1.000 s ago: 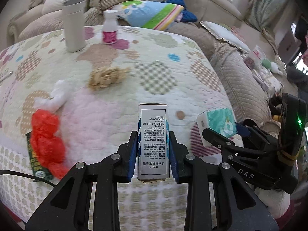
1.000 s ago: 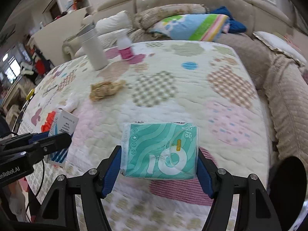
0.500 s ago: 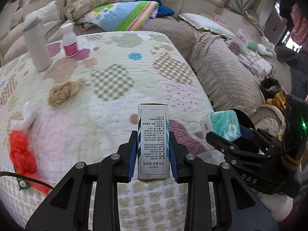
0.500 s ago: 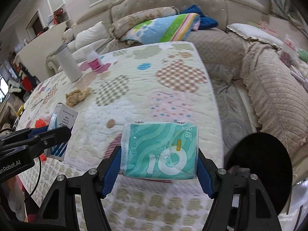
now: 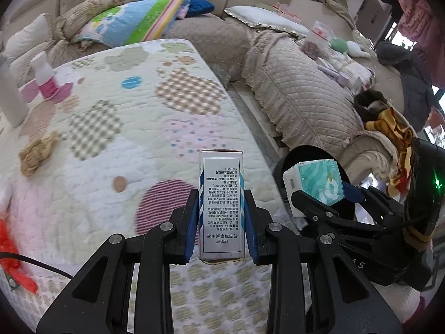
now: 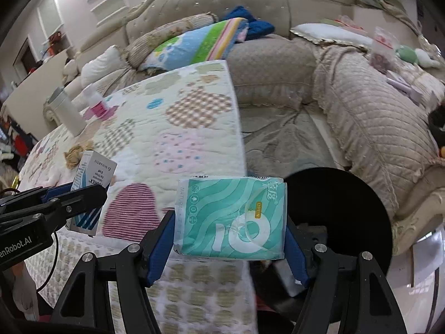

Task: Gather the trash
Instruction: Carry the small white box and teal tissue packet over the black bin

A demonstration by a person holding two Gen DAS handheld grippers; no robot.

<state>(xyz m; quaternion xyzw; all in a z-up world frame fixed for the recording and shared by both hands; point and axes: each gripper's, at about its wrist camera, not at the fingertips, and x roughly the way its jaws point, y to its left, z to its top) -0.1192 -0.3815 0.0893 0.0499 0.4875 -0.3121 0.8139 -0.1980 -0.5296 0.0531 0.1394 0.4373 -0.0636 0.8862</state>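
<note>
My left gripper is shut on a small white and blue medicine box, held above the quilted table's right front corner; the box also shows in the right wrist view. My right gripper is shut on a teal tissue pack, held beside the table edge in front of a black round bin. In the left wrist view the pack sits over the bin's dark opening. A crumpled brown paper and a red plastic scrap lie on the table.
The quilted tabletop carries a white flask and a pink-labelled bottle at the back left. Beige sofas surround the table, with a carpeted gap between. A black cable runs at lower left.
Both grippers have swung right with their loads, from over the table's middle to its right edge. The black bin has come into view and grown large beside the tissue pack.
</note>
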